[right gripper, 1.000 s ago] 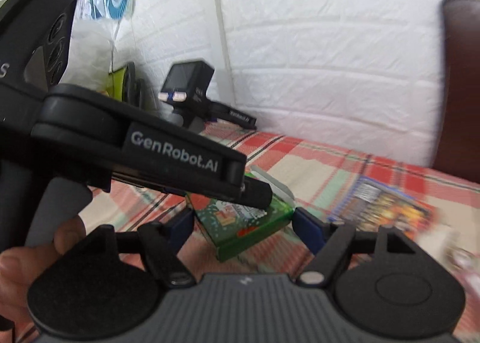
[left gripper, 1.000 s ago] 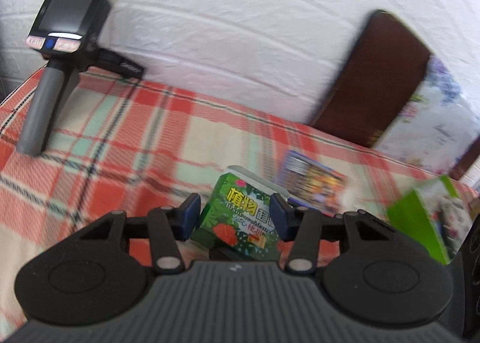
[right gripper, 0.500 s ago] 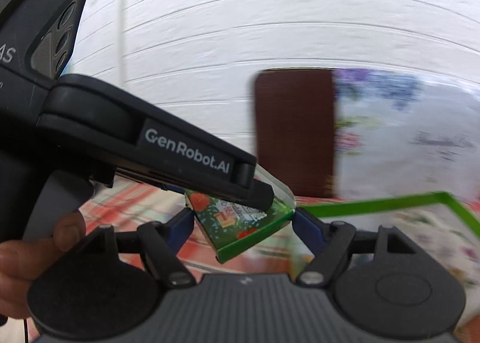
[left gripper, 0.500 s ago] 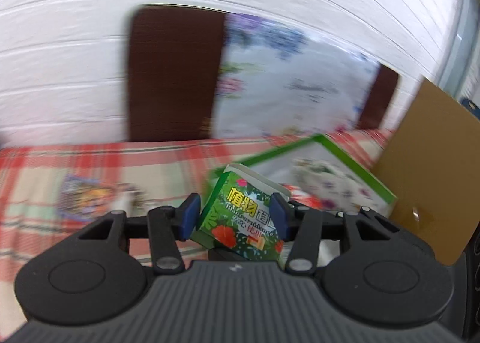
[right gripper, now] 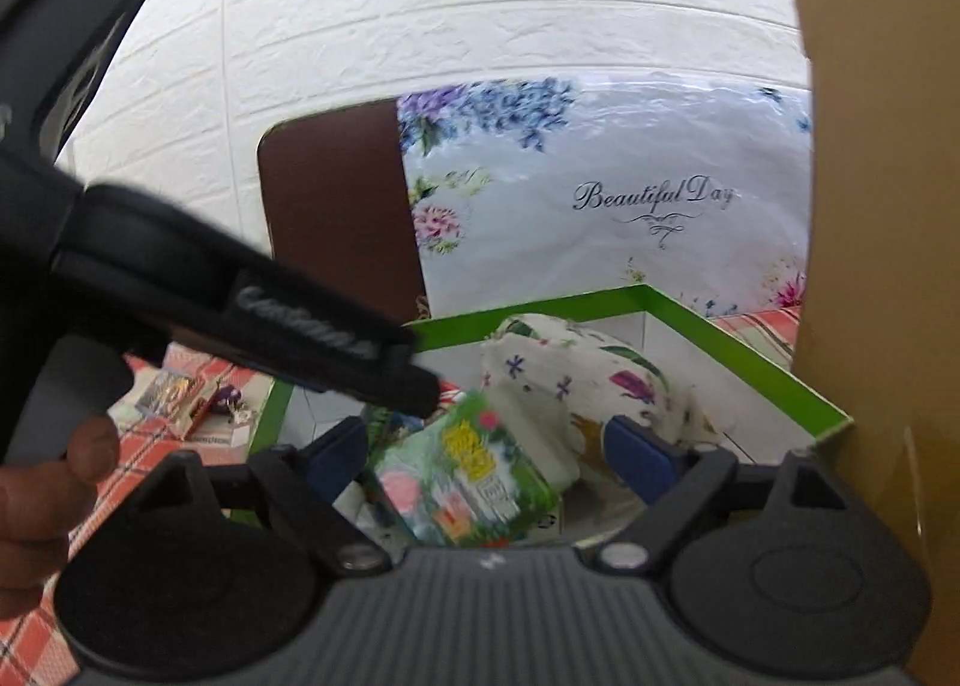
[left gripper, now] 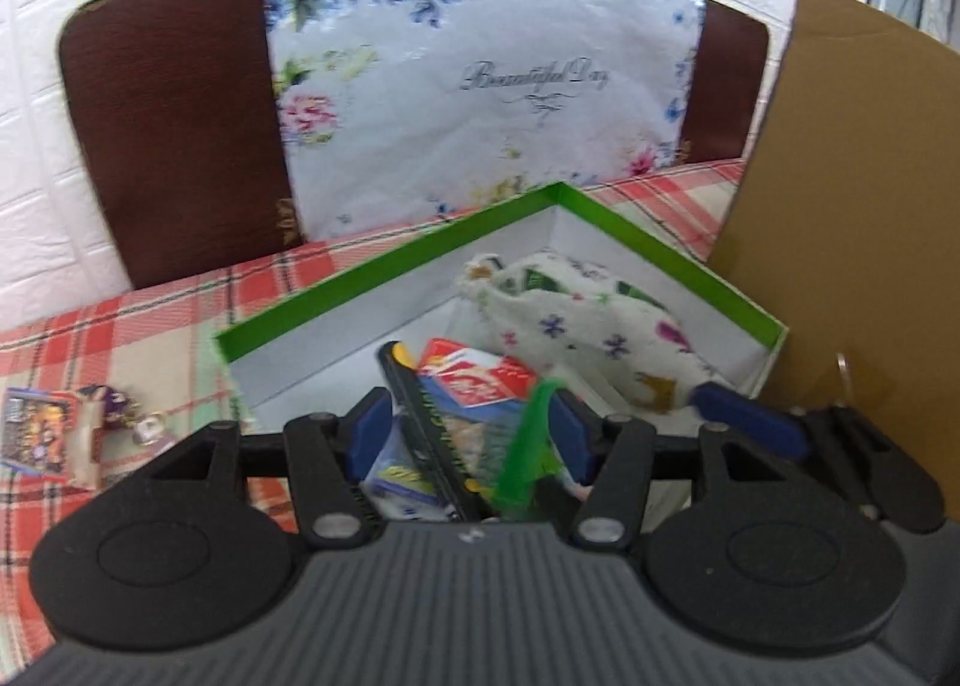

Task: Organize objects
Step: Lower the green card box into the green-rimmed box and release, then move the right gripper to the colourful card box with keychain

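Observation:
A green carton (right gripper: 462, 476) with flowers and yellow letters hangs blurred and tilted between the blue pads of my right gripper (right gripper: 486, 455). Gaps show on both sides, and these jaws are opening. In the left wrist view the same carton (left gripper: 522, 458) shows edge-on between the pads of my left gripper (left gripper: 471, 440). Those jaws are opening too, clear of the carton. Both grippers hover over a green-rimmed white box (left gripper: 372, 278) that holds a floral pouch (left gripper: 576, 320), a red pack (left gripper: 474, 380) and a black-and-yellow strip (left gripper: 420, 410).
A tall cardboard panel (left gripper: 840, 206) stands close on the right of the box. A brown board (left gripper: 174, 134) and a floral bag (left gripper: 480, 104) lean on the white wall behind. A card pack (left gripper: 30, 434) and a keychain (left gripper: 114, 416) lie on the plaid cloth at left.
Both grippers swung right across the table with the carton, from near the handheld device to above the green-rimmed box. Both jaws have widened and the carton has tipped loose.

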Demonstrator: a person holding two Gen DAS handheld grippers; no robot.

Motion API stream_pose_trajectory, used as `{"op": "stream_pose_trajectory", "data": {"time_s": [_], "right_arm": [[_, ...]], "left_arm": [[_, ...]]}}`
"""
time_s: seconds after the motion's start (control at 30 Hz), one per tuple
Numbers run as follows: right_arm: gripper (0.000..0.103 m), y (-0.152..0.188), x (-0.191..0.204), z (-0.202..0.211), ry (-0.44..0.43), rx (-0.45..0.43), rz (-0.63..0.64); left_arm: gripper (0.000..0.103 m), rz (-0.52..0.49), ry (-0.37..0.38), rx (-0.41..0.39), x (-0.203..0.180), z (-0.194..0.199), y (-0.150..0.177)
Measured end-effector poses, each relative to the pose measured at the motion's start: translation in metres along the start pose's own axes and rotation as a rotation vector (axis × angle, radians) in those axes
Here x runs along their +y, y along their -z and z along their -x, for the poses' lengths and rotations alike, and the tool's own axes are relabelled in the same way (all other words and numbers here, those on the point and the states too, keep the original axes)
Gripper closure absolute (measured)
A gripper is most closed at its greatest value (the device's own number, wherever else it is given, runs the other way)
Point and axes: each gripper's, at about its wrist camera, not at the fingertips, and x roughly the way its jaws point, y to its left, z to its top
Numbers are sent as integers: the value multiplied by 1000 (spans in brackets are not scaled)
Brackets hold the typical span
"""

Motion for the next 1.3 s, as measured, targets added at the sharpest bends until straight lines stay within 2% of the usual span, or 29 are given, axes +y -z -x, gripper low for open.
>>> {"op": "stream_pose_trajectory", "data": {"time_s": [0.3,0.5,0.67,1.03,1.3], "right_arm": [[14,0,8,26,-9,-42,-11],[15,-10,27,44,-26,-81,0],[17,-14,57,45,-71,-86,41],[23,-13,130,23,-177,-28,175],[38,-3,184,-16,-291,82,266]], "left_arm": [[42,-29,-164,-43,14,35,9],[41,6,-216,-56,35,60,25],[40,46,-273,-55,69,74,38],[37,196,-373,-33,150,87,71],[36,334,-454,-2,222,86,101]]}}
